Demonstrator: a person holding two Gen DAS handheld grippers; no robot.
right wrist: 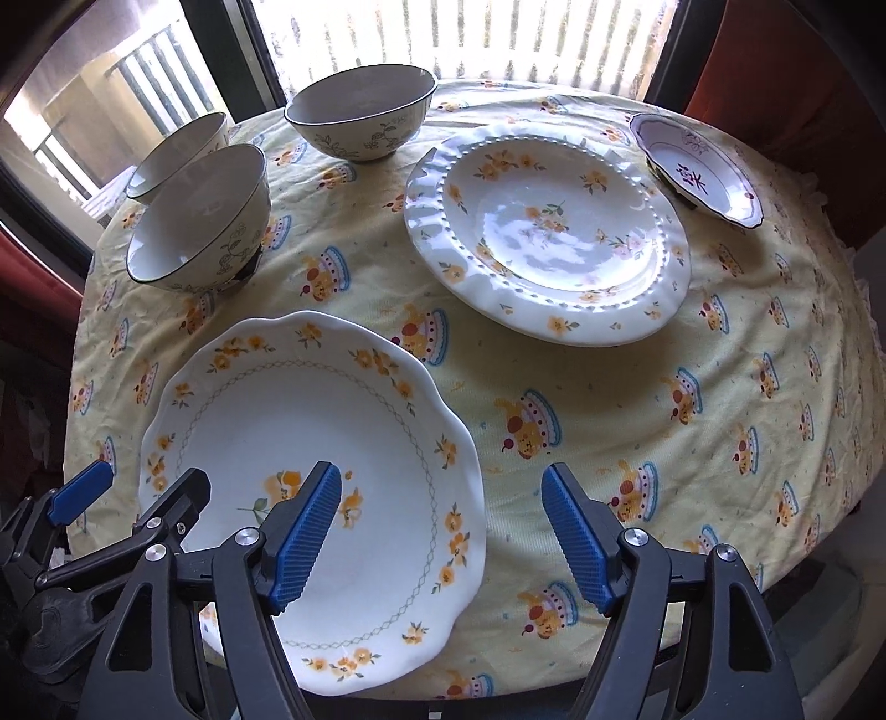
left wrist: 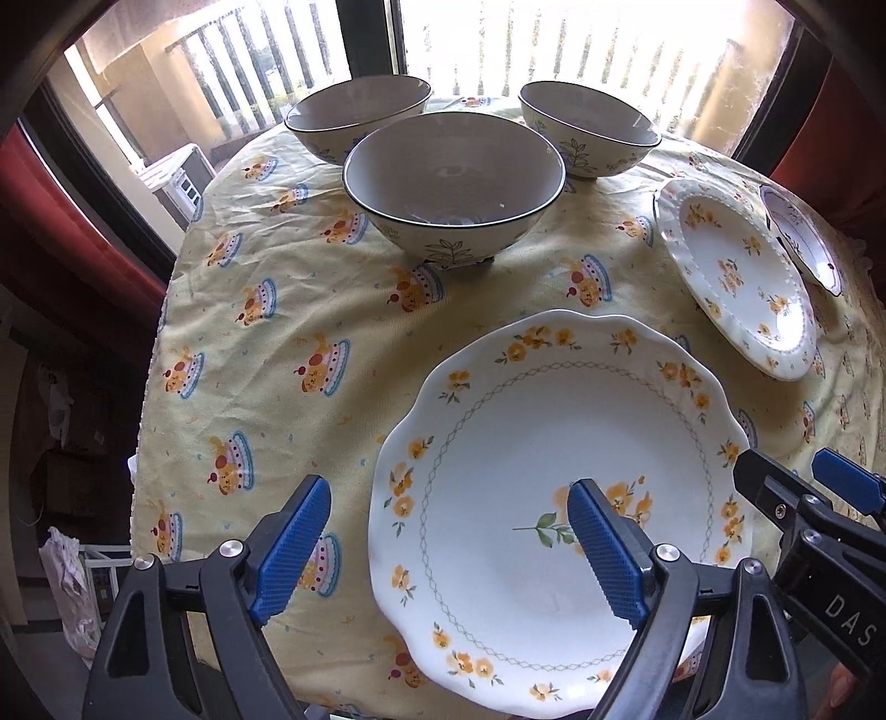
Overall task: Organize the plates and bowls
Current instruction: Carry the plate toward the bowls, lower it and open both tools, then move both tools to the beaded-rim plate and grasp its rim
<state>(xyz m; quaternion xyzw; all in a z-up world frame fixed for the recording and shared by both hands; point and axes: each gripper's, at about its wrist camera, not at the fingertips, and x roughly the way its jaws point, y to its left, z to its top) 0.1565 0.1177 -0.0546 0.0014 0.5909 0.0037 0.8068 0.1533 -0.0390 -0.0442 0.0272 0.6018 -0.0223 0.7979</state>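
A large scalloped plate with orange flowers (left wrist: 526, 443) (right wrist: 310, 443) lies flat on the yellow tablecloth at the near edge. My left gripper (left wrist: 448, 493) hovers open over the plate's left rim, pads touching nothing. My right gripper (right wrist: 443, 473) hovers open over its right rim, also holding nothing. Each gripper shows in the other's view: the right gripper (left wrist: 786, 465) and the left gripper (right wrist: 147, 476). Three grey-rimmed bowls (left wrist: 454, 183) (left wrist: 354, 111) (left wrist: 587, 127) stand at the far side. A beaded floral plate (right wrist: 548, 232) and a small purple-patterned dish (right wrist: 698, 166) lie to the right.
The round table (left wrist: 332, 310) has a yellow cloth printed with cakes and drops off on the left and at the front. A bright window with railings (right wrist: 498, 39) and red curtains (left wrist: 66, 221) stand behind it. Bare cloth (right wrist: 637, 399) lies right of the large plate.
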